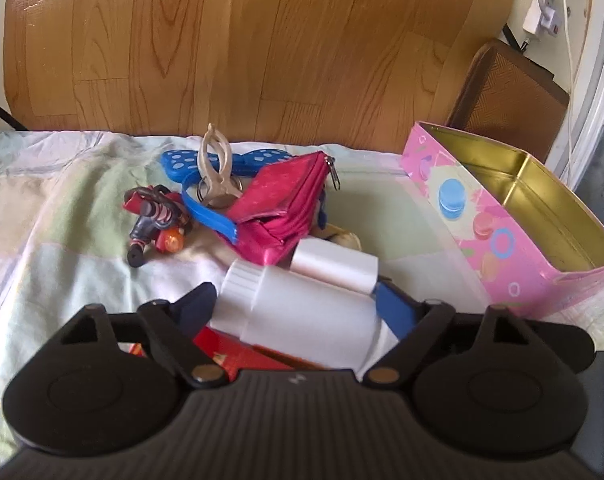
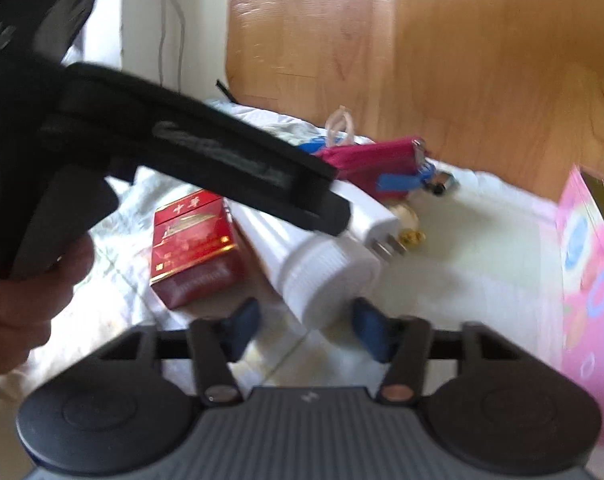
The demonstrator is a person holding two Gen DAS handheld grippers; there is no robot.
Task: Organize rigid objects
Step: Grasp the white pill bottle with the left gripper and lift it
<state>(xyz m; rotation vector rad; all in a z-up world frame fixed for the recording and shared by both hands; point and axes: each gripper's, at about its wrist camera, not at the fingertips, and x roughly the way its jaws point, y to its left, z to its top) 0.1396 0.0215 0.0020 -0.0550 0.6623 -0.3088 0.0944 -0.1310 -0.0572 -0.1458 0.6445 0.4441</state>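
The bottle (image 1: 302,320) is lying on the cloth right between the fingers of the left tongs (image 1: 298,300). Its long axis is running slantwise across them, with the cap pointing ahead and to the left and the base back and to the right. These tongs are being held wide apart. A gap is showing beside the cap on the left finger's side, so no clamp is being seen. The right tongs (image 2: 306,312) are being brought in from the cap end and are being held narrower but still apart. The cap is sitting just ahead of their tips, and any touch is being hidden by blur. The left tongs are being judged the nearer, since the bottle's body is already being straddled by them. Both tongs are being pointed forward and downward at the cloth, and the left ones are being gripped by a hand (image 2: 22,300) seen from the right wrist. The open tin (image 1: 462,216), the likely goal, is standing ahead and to the right of both. A charger (image 1: 334,266) is lying against the bottle's far side, and a red pack (image 2: 194,240) is being left just beyond its near side.
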